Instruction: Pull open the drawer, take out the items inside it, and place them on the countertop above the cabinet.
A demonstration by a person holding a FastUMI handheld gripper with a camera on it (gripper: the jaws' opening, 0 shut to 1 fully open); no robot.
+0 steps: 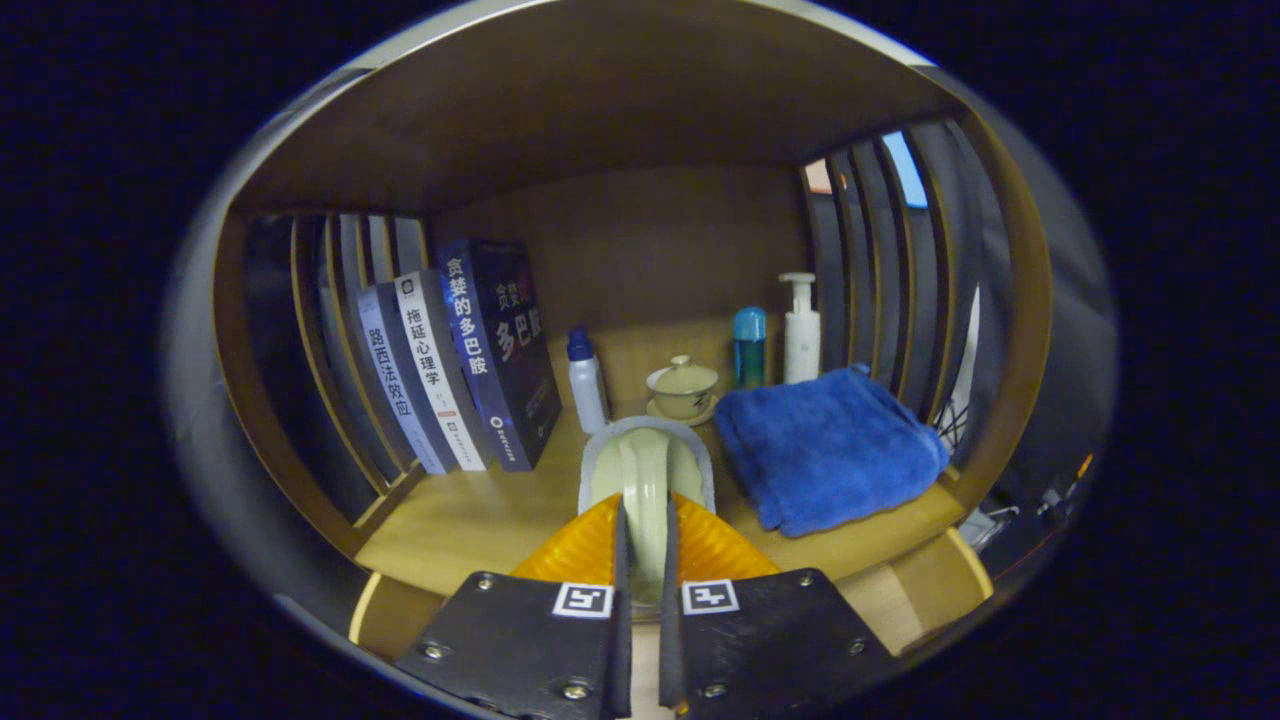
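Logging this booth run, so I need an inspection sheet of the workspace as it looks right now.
Surface: wooden countertop inside a slatted wooden shelf.
Job's things: pale green cup-like item with a grey rim, held between the fingers; drawer nothing seen.
Clutter: three books upright at the side; small white bottle; lidded teacup on saucer; teal bottle; white pump bottle; folded blue towel.
Gripper: gripper shut on the item.
Cables: dark wires beyond the slats.
Surroundings: slatted side walls.

Wooden shelf [470, 520] bears 3 books [455, 365], towel [825, 450], bottles [587, 385], lidded cup [683, 385].
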